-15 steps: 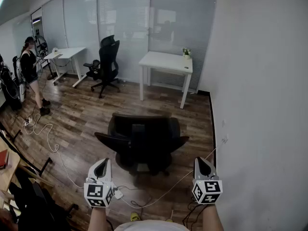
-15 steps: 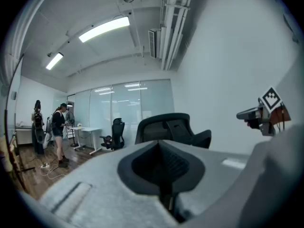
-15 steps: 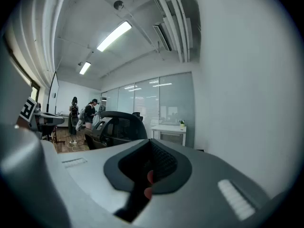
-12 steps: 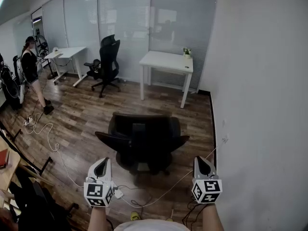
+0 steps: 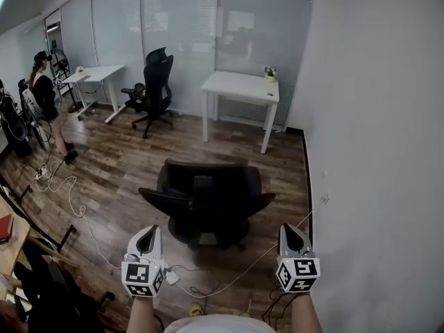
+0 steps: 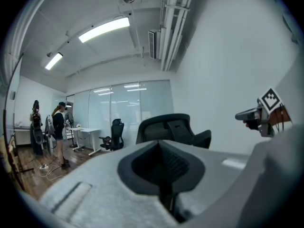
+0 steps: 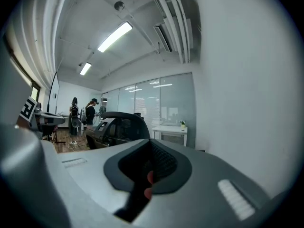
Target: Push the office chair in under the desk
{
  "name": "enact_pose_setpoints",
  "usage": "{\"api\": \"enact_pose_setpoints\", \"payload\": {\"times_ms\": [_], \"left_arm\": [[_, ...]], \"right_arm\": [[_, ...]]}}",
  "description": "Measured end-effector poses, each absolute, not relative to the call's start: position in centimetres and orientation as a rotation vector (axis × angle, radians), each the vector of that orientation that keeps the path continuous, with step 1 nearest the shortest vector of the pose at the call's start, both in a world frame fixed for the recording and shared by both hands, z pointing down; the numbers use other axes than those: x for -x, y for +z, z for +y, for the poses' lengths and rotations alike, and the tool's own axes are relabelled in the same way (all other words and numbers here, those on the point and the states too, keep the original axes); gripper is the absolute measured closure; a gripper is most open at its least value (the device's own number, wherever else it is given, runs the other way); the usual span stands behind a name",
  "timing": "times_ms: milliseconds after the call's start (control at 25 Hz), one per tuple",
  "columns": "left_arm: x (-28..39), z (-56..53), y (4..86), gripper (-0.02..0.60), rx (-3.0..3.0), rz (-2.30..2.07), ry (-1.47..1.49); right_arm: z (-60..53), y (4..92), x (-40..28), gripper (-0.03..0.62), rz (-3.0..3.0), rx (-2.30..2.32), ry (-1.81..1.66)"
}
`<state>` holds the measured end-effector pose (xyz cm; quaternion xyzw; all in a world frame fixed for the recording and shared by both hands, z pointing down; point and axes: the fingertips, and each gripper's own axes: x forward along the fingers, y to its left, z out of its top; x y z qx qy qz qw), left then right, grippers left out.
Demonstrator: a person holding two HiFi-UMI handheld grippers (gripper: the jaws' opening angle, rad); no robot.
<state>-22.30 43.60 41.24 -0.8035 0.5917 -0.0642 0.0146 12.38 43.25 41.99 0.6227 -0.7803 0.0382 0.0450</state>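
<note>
A black office chair [image 5: 208,200] stands on the wood floor with its back toward me, well short of the white desk [image 5: 241,89] by the glass wall. My left gripper [image 5: 148,235] and right gripper [image 5: 291,232] hover low in the head view, just behind the chair on either side and apart from it. Both are shut with nothing between the jaws. The left gripper view shows the chair's back [image 6: 166,127] ahead and the right gripper [image 6: 259,115] off to the side. In the right gripper view the chair [image 7: 118,125] is at left and the desk [image 7: 171,128] beyond.
A white wall [image 5: 374,151] runs close along the right. Cables [image 5: 69,200] and a plug [image 5: 171,278] lie on the floor at left and near my feet. A second chair [image 5: 156,89], another desk [image 5: 97,75] and a person [image 5: 45,103] are far left. A small plant [image 5: 269,75] sits on the desk.
The person at the far left has shifted a little. The chair and both grippers stand much as before.
</note>
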Motion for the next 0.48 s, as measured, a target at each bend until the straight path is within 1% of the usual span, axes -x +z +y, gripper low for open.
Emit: {"api": "enact_pose_setpoints", "payload": {"times_ms": [400, 440, 480], "left_arm": [[22.31, 43.38, 41.86, 0.581, 2.514, 1.819, -0.214], [22.26, 43.42, 41.89, 0.576, 2.519, 1.815, -0.213], [22.2, 43.43, 41.91, 0.541, 2.525, 1.81, -0.211]], "right_arm": [[43.67, 42.66, -12.02, 0.587, -2.385, -1.902, 0.122], [43.75, 42.79, -11.9, 0.582, -2.393, -1.888, 0.131], [43.76, 42.94, -11.75, 0.566, -2.4, -1.872, 0.144]]}}
